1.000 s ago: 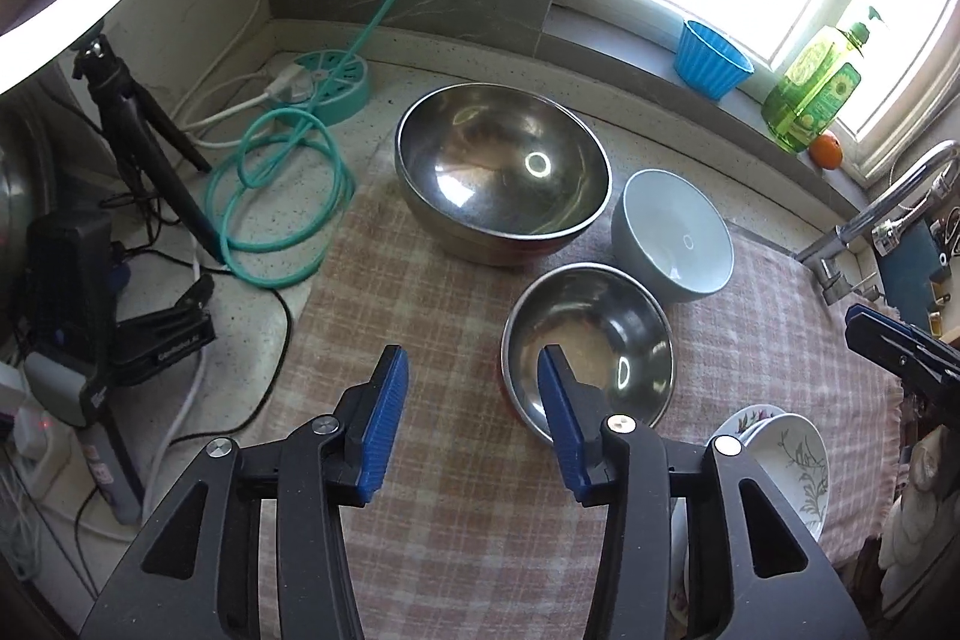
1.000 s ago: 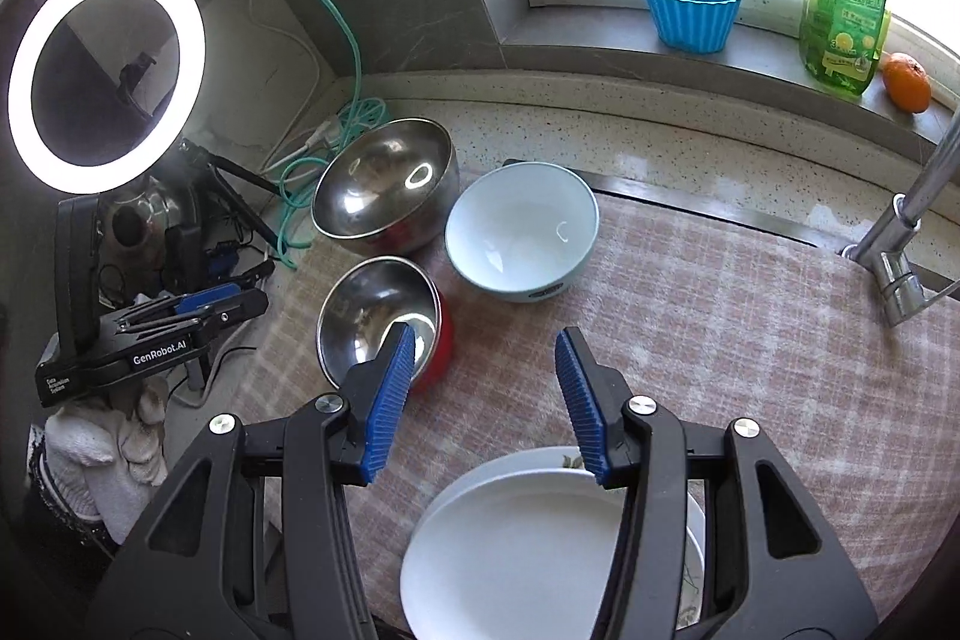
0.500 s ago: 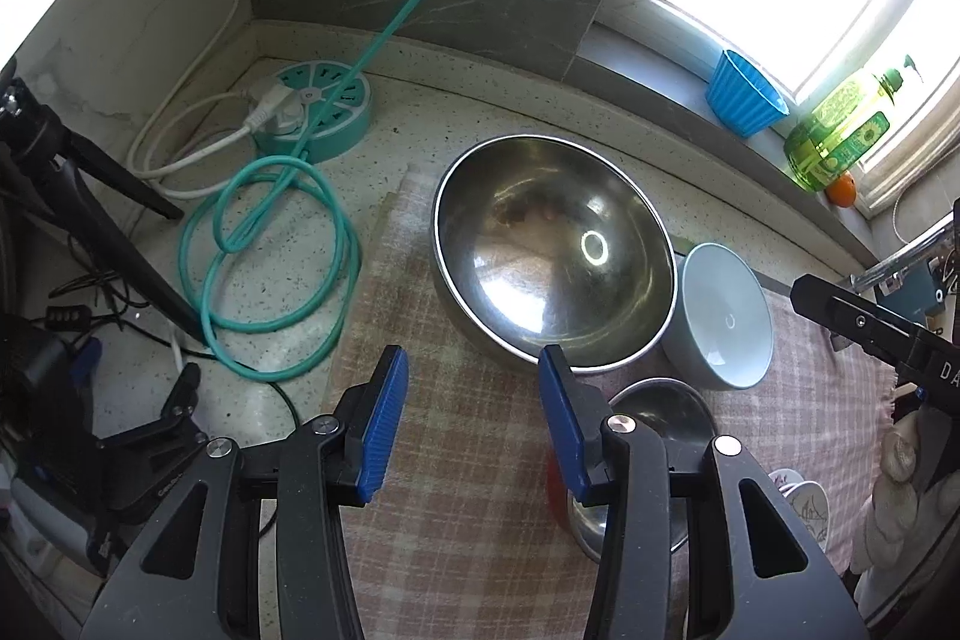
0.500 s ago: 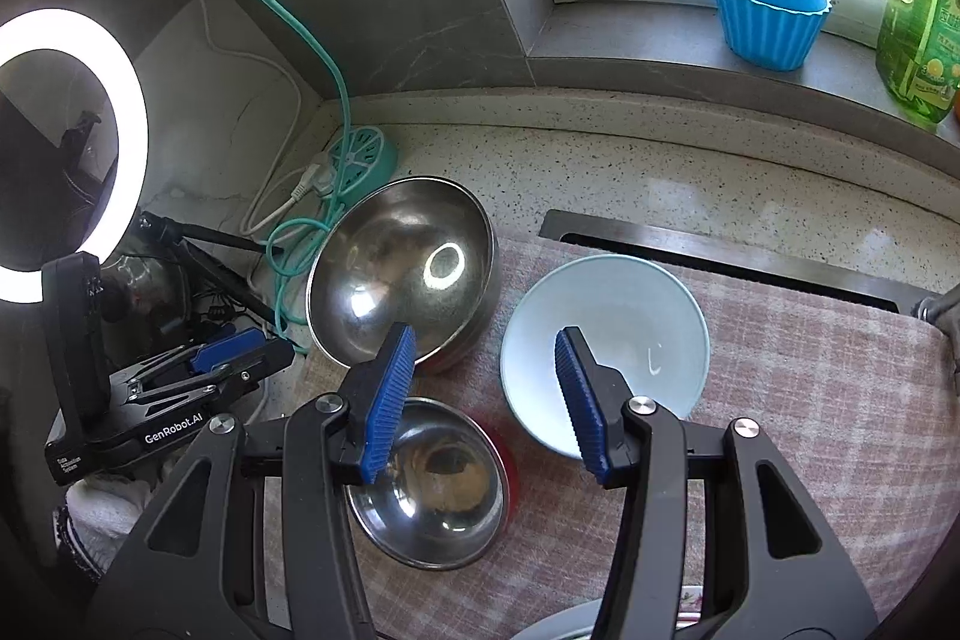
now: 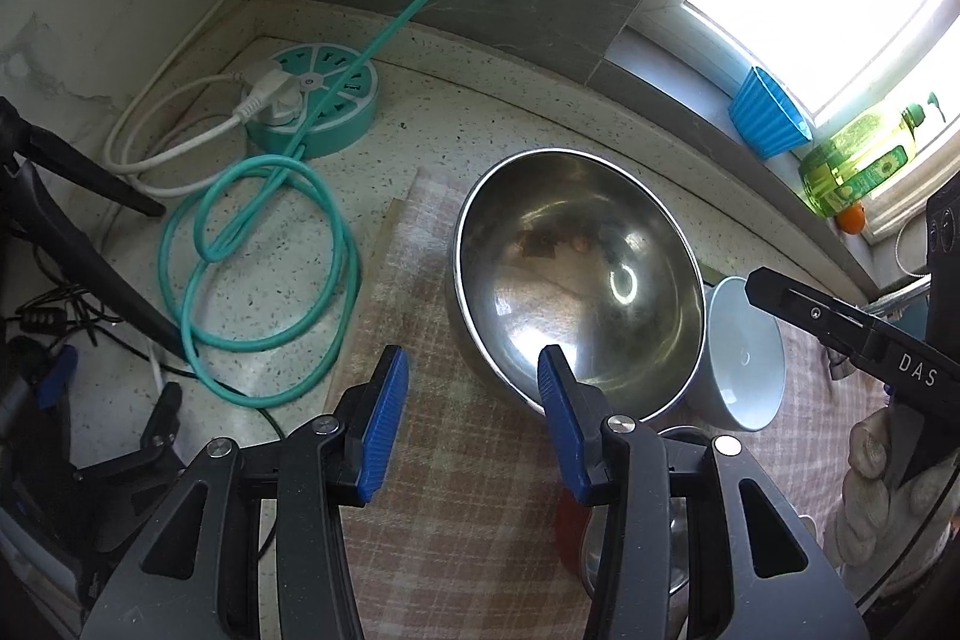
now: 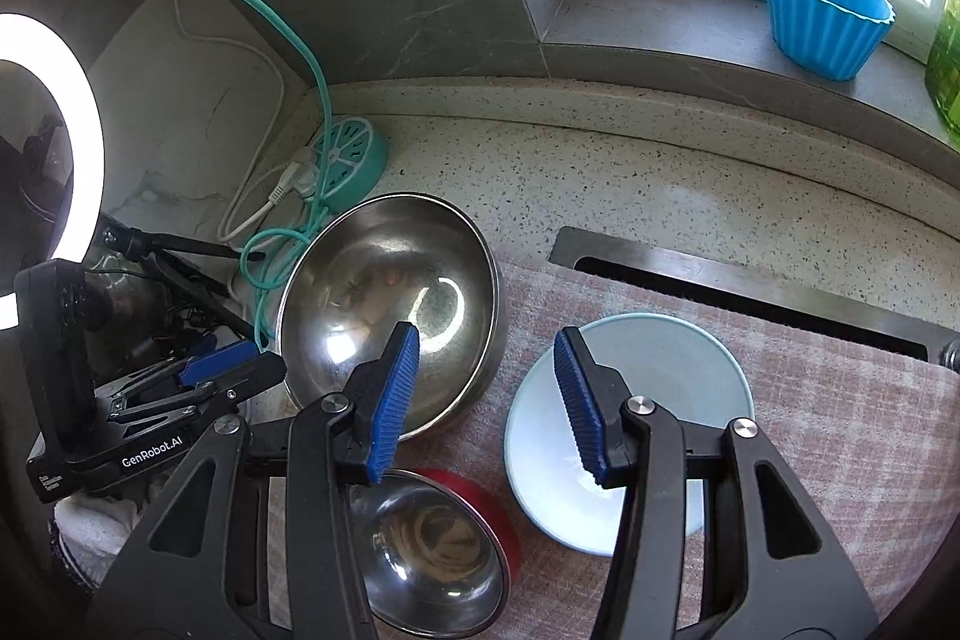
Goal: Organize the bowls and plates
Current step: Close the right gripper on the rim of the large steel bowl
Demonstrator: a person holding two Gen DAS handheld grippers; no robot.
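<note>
A large steel bowl [image 5: 579,274] stands on the checked cloth [image 5: 462,490]; it also shows in the right wrist view [image 6: 390,304]. A pale blue bowl [image 5: 747,352] sits to its right, also in the right wrist view [image 6: 648,388]. A small steel bowl with a red outside [image 6: 432,550] sits in front, mostly hidden in the left wrist view [image 5: 678,538]. My left gripper [image 5: 474,424] is open and empty, over the large bowl's near-left rim. My right gripper [image 6: 489,397] is open and empty, above the gap between the bowls.
A teal power hub [image 5: 312,100] with a coiled teal cable [image 5: 264,274] lies left on the speckled counter. Tripod legs [image 5: 78,232] and a ring light [image 6: 54,148] stand at far left. A blue cup [image 6: 822,16] and green soap bottle [image 5: 858,160] sit on the windowsill.
Both grippers have moved forward and down toward the large steel bowl. The plates have dropped out of both views. Both stay open.
</note>
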